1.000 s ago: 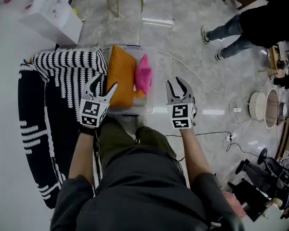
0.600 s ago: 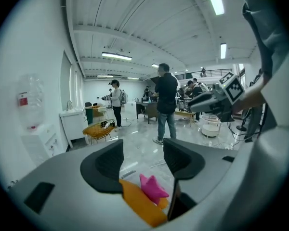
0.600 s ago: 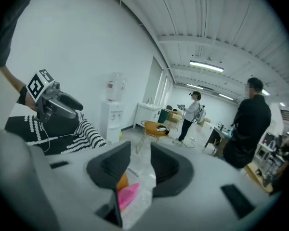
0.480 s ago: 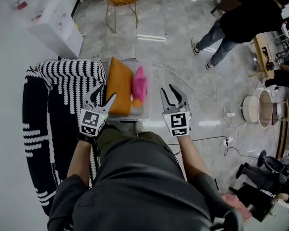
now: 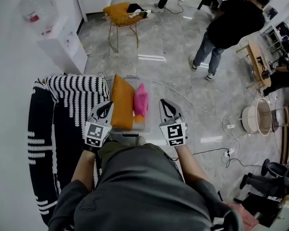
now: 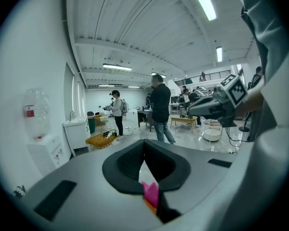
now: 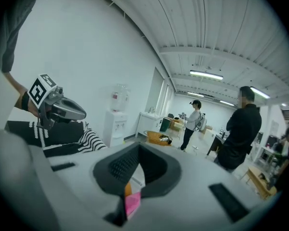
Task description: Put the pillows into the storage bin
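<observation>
The left gripper (image 5: 105, 110) has just pressed its jaws together with nothing between them, and the right gripper (image 5: 166, 109) has likewise just closed, empty. In the head view both are held out at mid-frame, flanking the near end of the clear storage bin (image 5: 147, 123) on the floor. Inside the bin the orange pillow (image 5: 122, 102) stands on edge along the left side, with the pink pillow (image 5: 140, 100) touching it on the right. Left of the bin lies a black-and-white striped throw (image 5: 72, 97). A white water dispenser (image 5: 62, 47) stands at the upper left and a yellow wire chair (image 5: 120, 14) at top centre. A person in black (image 5: 226, 28) stands at the upper right.
</observation>
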